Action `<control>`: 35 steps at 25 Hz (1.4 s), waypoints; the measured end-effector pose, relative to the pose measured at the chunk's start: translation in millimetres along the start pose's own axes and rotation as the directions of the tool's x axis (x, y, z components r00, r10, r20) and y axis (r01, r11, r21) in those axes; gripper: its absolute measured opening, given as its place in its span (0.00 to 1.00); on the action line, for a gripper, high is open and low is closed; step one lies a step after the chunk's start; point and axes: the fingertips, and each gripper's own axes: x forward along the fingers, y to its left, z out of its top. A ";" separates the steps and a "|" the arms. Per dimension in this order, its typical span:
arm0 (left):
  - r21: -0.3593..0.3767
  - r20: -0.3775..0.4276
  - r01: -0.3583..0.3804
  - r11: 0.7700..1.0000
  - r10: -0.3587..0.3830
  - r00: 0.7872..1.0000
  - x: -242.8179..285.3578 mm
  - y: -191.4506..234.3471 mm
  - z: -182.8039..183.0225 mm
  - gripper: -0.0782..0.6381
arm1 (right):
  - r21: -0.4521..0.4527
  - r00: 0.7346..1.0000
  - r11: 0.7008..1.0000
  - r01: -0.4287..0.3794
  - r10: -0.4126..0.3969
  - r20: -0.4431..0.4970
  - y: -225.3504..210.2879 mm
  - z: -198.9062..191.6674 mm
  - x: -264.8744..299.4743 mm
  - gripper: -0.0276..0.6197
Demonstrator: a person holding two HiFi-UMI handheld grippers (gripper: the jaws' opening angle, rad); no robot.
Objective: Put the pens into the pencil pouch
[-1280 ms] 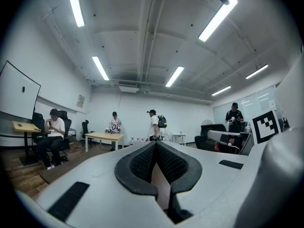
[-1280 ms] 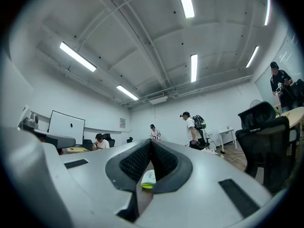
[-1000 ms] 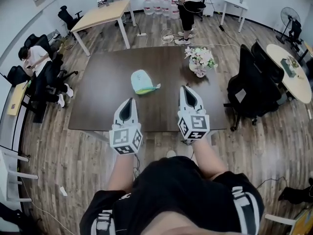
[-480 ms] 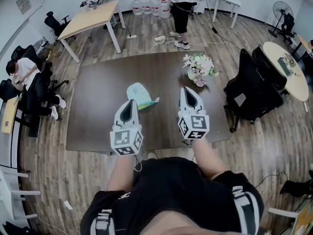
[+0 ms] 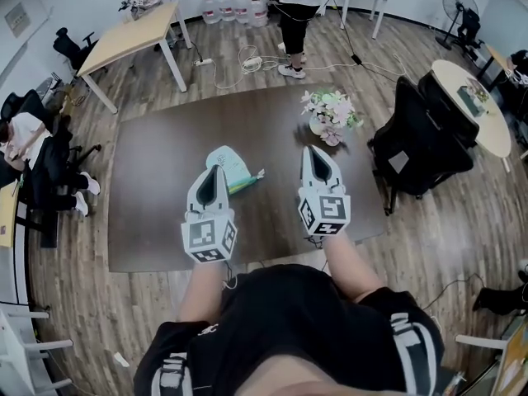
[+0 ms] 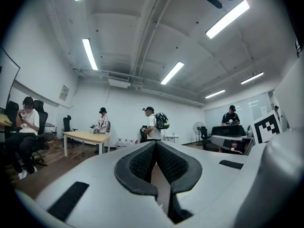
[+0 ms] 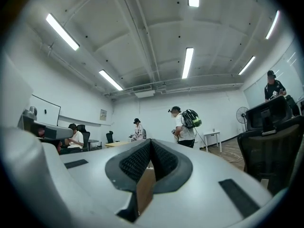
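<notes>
Pencil pouch [image 5: 226, 162] on table [image 5: 157, 213], long axis upper-left to lower-right

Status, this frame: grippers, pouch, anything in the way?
Both shut, empty: left gripper, right gripper, over the table. Pencil pouch lies by the left gripper's tip; no pens made out. Flowers stand beyond the right gripper, clear of the pouch.

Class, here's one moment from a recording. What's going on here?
A person holds a gripper in each hand above a dark table. The left gripper and right gripper are both shut and empty. The pouch lies on the table beyond the left gripper's tip. Flowers stand further right.
</notes>
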 end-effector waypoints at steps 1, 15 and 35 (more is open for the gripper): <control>0.003 -0.003 0.000 1.000 0.000 1.000 1.8 1.7 -2.1 0.11 | -0.006 1.000 1.000 0.009 -0.009 -0.006 -0.8 -2.5 0.9 0.04; -0.006 -0.020 0.016 1.000 -0.016 1.000 19.0 25.2 -17.0 0.11 | -0.019 0.999 0.999 0.041 -0.041 -0.018 -0.5 -17.0 13.0 0.06; -0.042 -0.100 0.061 0.997 -0.065 0.993 37.9 46.1 -62.1 0.11 | -0.133 0.758 0.985 0.113 -0.172 -0.629 -82.0 -285.9 35.5 0.73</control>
